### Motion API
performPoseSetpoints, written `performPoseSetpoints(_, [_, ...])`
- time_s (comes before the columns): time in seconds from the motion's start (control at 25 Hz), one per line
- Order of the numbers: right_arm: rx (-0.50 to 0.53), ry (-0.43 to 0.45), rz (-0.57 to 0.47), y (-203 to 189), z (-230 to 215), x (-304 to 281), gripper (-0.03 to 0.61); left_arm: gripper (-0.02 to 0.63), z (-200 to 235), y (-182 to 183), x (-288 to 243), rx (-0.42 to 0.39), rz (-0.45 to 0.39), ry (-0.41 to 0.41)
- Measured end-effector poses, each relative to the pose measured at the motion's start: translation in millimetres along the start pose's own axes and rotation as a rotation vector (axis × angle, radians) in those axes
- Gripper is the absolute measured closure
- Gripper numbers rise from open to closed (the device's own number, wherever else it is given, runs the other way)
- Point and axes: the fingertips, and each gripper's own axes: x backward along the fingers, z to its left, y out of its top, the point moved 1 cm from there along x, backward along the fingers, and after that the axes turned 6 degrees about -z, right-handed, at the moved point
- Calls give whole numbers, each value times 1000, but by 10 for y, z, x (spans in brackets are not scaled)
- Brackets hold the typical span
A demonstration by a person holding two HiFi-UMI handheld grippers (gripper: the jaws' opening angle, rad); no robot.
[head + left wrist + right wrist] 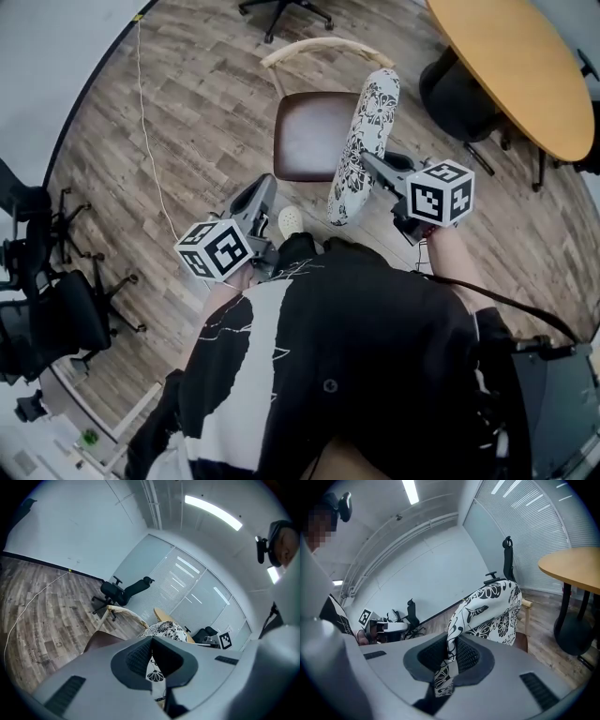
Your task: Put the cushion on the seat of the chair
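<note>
The chair stands ahead of me, with a brown seat and a curved wooden back. Above the seat's right side a black-and-white floral cushion stands on edge. My right gripper is shut on the cushion's near edge, and a flap of its fabric is pinched between the pads. My left gripper hovers near the seat's front left corner, apart from the cushion, shut on nothing. In the left gripper view the cushion and the seat show beyond the shut jaws.
A round wooden table with a black office chair under it stands at the right. Another office chair base is behind the chair. Black chairs stand at the left. A white cable runs along the wood floor.
</note>
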Motion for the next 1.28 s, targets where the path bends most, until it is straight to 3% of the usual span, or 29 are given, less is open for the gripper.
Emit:
performPoseSetpoints(0.36, [-32,-79,-62,-103,-142,-36,538,600,169,15,-194,-30,45,-64])
performPoseSetpoints(0.96, [-66,-196,-160,5,-219,-249,538,600,482,401,-430,-87,82,-168])
performPoseSetpoints(1.28, [-90,-242,-175,-126,-190,-179,538,600,528,347,-414,-98,114,-200])
